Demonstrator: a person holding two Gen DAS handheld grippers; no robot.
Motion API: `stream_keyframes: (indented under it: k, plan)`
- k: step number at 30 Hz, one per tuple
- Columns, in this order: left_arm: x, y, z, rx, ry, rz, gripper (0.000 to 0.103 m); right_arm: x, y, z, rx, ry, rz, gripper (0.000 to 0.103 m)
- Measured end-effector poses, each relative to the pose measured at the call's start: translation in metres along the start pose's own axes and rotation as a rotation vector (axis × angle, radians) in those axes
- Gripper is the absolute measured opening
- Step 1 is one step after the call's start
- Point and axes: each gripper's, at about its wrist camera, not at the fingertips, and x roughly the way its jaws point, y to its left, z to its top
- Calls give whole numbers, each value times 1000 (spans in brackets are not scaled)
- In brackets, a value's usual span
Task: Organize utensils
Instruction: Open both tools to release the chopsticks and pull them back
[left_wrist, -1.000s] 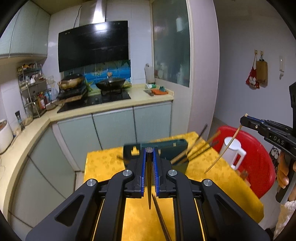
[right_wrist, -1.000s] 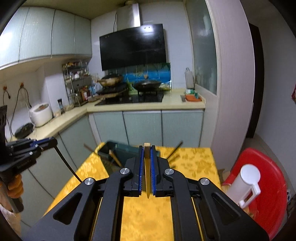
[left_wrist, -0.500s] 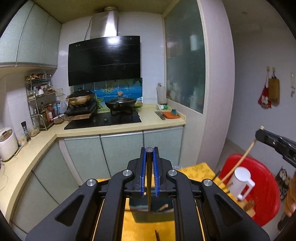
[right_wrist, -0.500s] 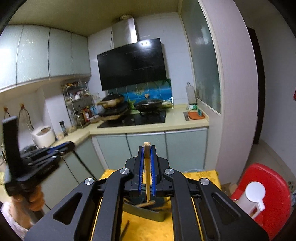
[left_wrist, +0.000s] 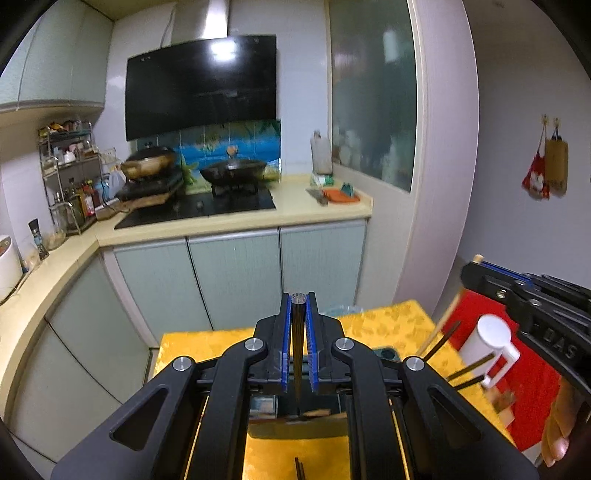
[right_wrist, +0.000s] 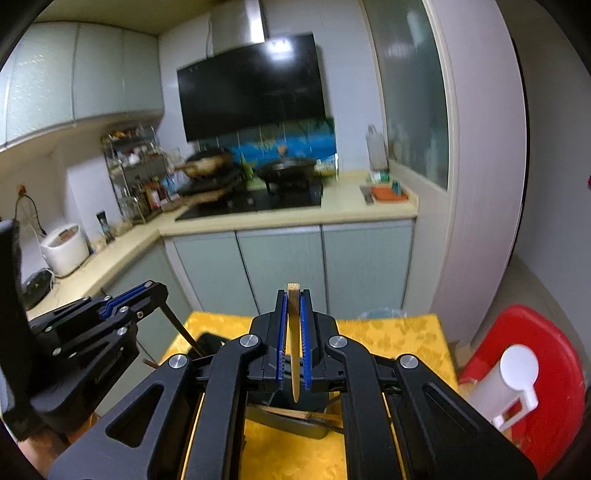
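Note:
My left gripper (left_wrist: 298, 301) is shut on a dark chopstick (left_wrist: 297, 354) that hangs point down over a dark utensil holder (left_wrist: 295, 424) on the yellow table (left_wrist: 207, 343). My right gripper (right_wrist: 293, 295) is shut on a light bamboo chopstick (right_wrist: 294, 354), point down over the same holder (right_wrist: 291, 417), which has several chopsticks in it. In the left wrist view the right gripper (left_wrist: 476, 264) is at the right with its chopstick (left_wrist: 441, 325) slanting down. In the right wrist view the left gripper (right_wrist: 147, 288) is at the left with its dark chopstick (right_wrist: 181, 326).
A red plastic stool (right_wrist: 532, 369) with a white mug (right_wrist: 513, 384) on it stands right of the table. Pale green cabinets (left_wrist: 236, 273) and a counter with a stove and woks (left_wrist: 232, 171) lie behind. One chopstick end (left_wrist: 298, 469) lies on the cloth near me.
Both grippers have lifted and tilted up while holding their chopsticks, then come closer together over the holder. The holder has slid lower in both views.

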Motion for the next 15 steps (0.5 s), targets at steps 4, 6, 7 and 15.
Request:
stream_keyframes:
  k: [4,6,7,15]
  plan:
    - [11,2,-13,0,23,1,7,20,-1,-13,9,46,-12,8]
    - [15,5,-18,-4,34,3,7,27,0,-17,10,60,-16,8]
    - [16,6,-20,-5,36,4,7,30,-1,-20,13,70,-16,8]
    - [14,12,-27,-7,42,2,18,46,4,-31,37,126,23,12]
